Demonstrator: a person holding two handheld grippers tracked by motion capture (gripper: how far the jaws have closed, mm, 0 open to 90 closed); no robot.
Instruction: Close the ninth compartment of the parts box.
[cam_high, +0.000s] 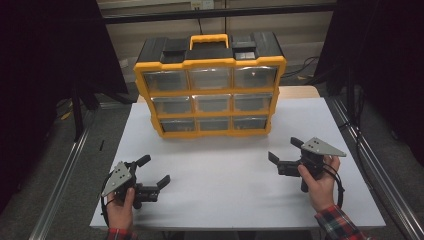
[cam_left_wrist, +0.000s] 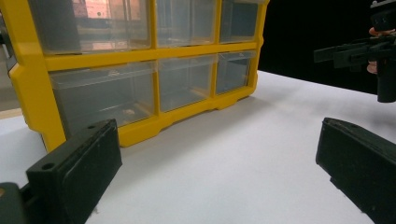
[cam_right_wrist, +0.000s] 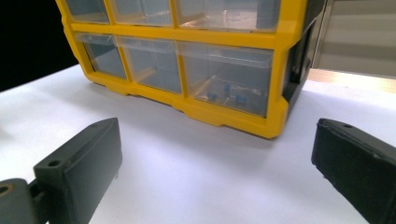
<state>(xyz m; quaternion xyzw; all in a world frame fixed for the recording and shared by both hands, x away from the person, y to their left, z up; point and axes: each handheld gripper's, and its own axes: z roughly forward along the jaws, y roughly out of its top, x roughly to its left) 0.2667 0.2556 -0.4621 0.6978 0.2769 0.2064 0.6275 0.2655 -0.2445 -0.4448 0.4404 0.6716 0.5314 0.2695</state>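
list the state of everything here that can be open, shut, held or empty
organizer: upright on the table, all nine drawers shut
bottom right drawer: shut, small blue parts inside
left tool: open, holding nothing
right tool: open, holding nothing

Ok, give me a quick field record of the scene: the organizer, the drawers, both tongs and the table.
organizer: yellow and black drawer cabinet, upright at the far middle of the table, handle on top
drawers: nine clear ones in three rows, all shut
contents: small blue bits in the bottom right drawer
left tongs: open, nothing between them, near the table's near left edge
right tongs: open, nothing between them, apart from the cabinet
table: white top
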